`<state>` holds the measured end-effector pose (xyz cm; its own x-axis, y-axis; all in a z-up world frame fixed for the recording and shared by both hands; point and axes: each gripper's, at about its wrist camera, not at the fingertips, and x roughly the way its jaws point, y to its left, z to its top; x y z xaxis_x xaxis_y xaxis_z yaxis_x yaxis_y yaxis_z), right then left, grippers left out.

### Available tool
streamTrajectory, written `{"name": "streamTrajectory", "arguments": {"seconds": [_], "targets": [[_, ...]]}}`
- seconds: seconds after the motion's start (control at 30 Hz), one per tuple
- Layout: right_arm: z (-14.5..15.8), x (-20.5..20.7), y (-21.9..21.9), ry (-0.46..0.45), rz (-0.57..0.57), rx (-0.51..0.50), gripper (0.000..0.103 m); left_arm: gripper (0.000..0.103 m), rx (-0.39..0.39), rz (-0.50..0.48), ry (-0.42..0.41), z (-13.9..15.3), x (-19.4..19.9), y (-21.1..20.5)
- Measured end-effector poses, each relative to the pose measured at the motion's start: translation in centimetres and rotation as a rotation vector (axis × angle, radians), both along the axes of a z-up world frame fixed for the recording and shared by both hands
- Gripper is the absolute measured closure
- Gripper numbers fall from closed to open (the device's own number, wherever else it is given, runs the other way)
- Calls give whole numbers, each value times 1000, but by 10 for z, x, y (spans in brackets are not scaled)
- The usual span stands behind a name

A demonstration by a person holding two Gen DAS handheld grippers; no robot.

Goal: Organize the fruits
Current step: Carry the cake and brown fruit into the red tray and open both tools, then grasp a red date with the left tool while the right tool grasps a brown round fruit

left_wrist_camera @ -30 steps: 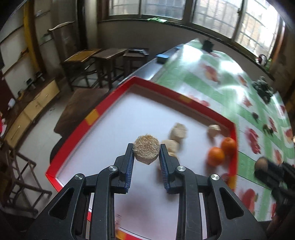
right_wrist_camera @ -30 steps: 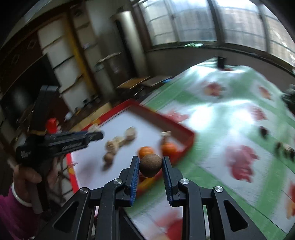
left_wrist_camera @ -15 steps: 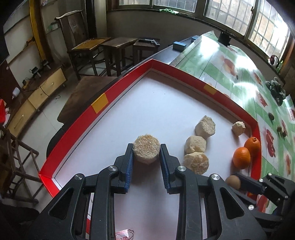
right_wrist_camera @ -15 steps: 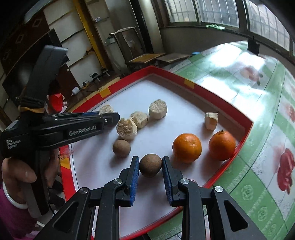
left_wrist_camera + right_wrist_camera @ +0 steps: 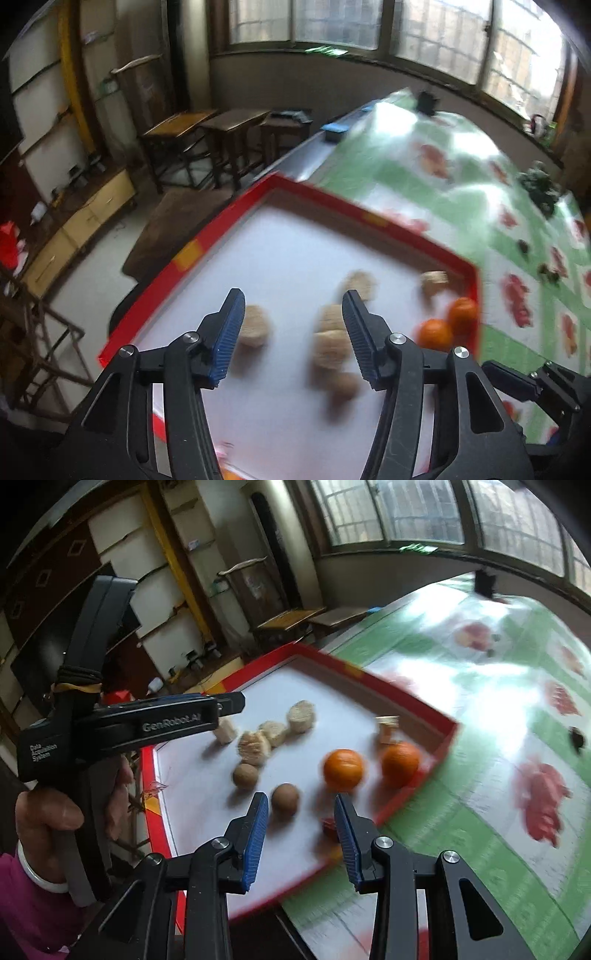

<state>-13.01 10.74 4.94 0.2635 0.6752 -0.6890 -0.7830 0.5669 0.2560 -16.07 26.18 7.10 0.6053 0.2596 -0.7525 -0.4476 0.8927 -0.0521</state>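
Fibrous beige rounds (image 5: 253, 329) — smooth oranges (image 5: 343, 769) on tray (image 5: 413, 705)

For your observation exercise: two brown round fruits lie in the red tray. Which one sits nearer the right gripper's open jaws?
The brown fruit just ahead of the right gripper; the other brown fruit lies farther back, beside the pale chunks.

Both grippers now stand with their jaws spread wide and nothing between them, where half a second ago each was clamped on a piece of fruit. The left gripper (image 5: 293, 325) has let go of the round pale piece (image 5: 253, 328), which lies on the white tray floor (image 5: 295, 251) by its left finger. The right gripper (image 5: 301, 823) has released the brown fruit (image 5: 285, 799), which sits on the tray beside the other brown one (image 5: 245, 775). Both grippers have pulled up and back.
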Motion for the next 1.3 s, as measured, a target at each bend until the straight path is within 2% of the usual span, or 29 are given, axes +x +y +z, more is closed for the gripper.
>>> {"name": "streamTrajectory", "arguments": {"seconds": [0.17, 0.3, 0.5, 0.7, 0.9, 1.03, 1.13, 1.3], "targets": [[13, 6, -54, -40, -118, 0, 66, 48, -22, -151, -33, 17, 18, -53], [21, 15, -107, -50, -235, -2, 66, 48, -52, -288, -23, 21, 39, -104], [25, 31, -188, -51, -417, -6, 65, 48, -94, -411, -5, 25, 72, -168], [21, 44, -250, -22, -535, 36, 65, 48, -134, -411, 7, 29, 114, -202], [15, 69, -279, -9, -574, 31, 65, 48, -156, -338, 60, 14, 172, -208], [13, 91, -287, -5, -576, 35, 65, 48, -208, -326, 88, 3, 210, -213], [13, 107, -288, -1, -567, 36, 65, 48, -220, -316, 114, -6, 233, -219], [14, 120, -284, -11, -553, 21, 65, 48, -254, -308, 139, -20, 260, -228]]}}
